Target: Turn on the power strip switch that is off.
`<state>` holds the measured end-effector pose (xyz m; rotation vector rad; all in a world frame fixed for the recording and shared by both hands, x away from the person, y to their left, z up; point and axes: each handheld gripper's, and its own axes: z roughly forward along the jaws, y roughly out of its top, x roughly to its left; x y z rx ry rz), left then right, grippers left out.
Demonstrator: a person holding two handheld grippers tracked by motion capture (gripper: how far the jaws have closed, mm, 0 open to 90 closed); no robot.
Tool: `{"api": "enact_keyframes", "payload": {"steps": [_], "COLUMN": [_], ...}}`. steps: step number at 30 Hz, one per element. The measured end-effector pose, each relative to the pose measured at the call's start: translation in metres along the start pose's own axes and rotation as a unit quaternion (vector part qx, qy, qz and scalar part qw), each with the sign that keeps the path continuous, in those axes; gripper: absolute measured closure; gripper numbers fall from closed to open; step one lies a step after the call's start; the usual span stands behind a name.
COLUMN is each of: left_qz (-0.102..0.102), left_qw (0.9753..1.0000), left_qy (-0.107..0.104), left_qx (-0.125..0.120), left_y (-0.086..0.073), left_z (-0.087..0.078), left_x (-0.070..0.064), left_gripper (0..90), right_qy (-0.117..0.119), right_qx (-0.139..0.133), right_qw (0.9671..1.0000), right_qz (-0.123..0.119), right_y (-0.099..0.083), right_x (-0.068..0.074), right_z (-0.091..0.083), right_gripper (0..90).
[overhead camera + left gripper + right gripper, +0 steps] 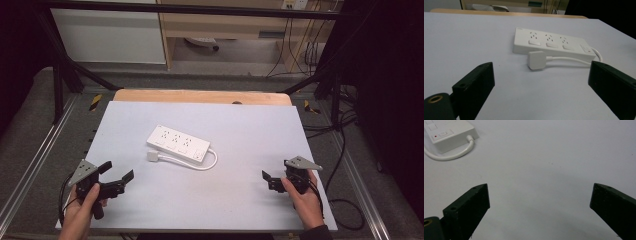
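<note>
From the high view, a white power strip (178,142) lies near the middle of the white table (240,200), turned at a slant, with its cord (210,162) looping round from the right end to a plug (152,156) that rests on the table just in front of the strip's left end. The left gripper (120,172) is held low at the near left corner and the right gripper (266,181) at the near right, both well apart from the strip and holding nothing. In the left gripper view, its jaws stand wide apart and empty, aimed at the plug (537,60), which lies just beside the front edge of the strip (554,43), unplugged from the three sockets. In the right gripper view, the jaws are likewise spread with bare table between them, and the switch end of the strip (449,133) and its cord (456,153) sit off at the upper left. By my reading the work has hardly begun: nothing is gripped yet, and reaching, grasping and handling the plug all remain.
</note>
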<state>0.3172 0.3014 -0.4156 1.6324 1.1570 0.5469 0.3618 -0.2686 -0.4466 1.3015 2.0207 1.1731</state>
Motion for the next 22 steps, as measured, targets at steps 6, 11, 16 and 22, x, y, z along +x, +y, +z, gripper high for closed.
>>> {"api": "enact_keyframes", "payload": {"steps": [6,11,16,22], "left_qz": [0.008,0.009,0.016,0.043], "left_qw": [0.9998,0.9995,0.9982,0.9937], "left_qy": [-0.004,-0.004,-0.015,-0.027], "left_qx": [0.016,0.031,0.057,0.099], "left_y": [-0.006,-0.01,-0.017,-0.023], "left_z": [0.005,0.009,0.014,0.026], "left_x": [-0.004,-0.005,-0.013,-0.027], "left_gripper": [7.0,7.1,7.4,7.4], "right_qy": [-0.001,-0.004,-0.012,-0.044], "right_qx": [-0.001,0.003,0.008,0.053], "right_qw": [1.0,1.0,0.9999,0.9976], "right_qz": [0.0,-0.001,0.003,0.01], "right_y": [0.0,0.0,-0.001,-0.005], "right_x": [0.0,-0.001,-0.001,-0.008], "right_z": [0.0,0.0,0.002,0.018], "right_gripper": [3.0,3.0,3.0,3.8]}}
